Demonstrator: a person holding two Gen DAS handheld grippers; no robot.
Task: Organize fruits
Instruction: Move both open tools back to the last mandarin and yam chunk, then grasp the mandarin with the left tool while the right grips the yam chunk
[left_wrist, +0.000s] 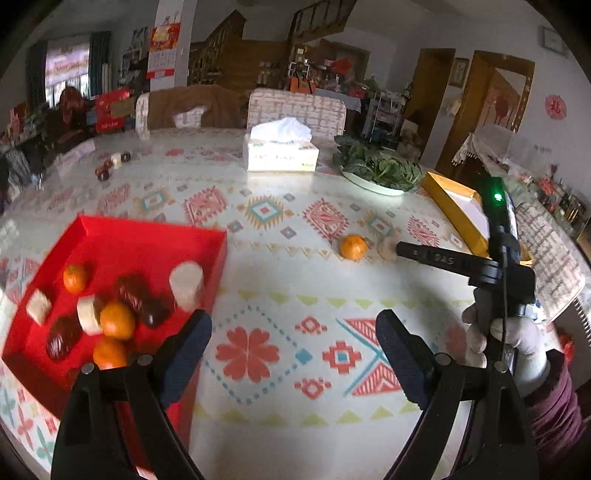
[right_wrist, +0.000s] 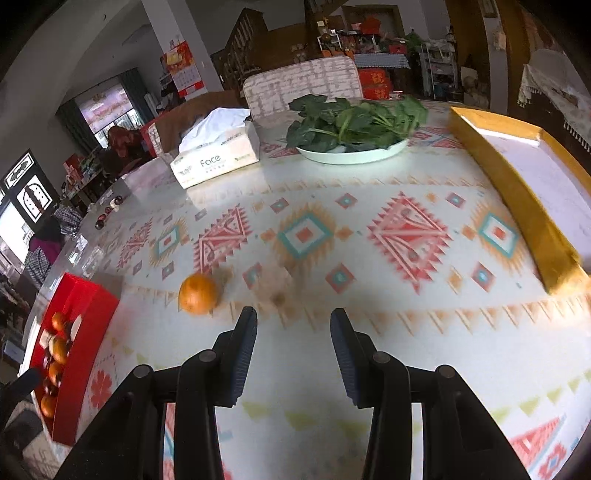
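Sorting partway: red tray (left_wrist: 155, 236) holding most fruits, one tangerine (right_wrist: 197, 293) remaining on surface (right_wrist: 369, 332); both tools gaping, gripping nothing.

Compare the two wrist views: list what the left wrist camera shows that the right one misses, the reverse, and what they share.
Only the left wrist view: the left claw, open and empty, the gloved hand holding the right tool, and the red tray's contents laid out plainly, with white cylinders and dark pieces among oranges.

Only the right wrist view: the right claw, parted with nothing between its fingers, and the gold tray's pale inside.

Both: the loose orange, tissue box, plate of greens, patterned tablecloth.
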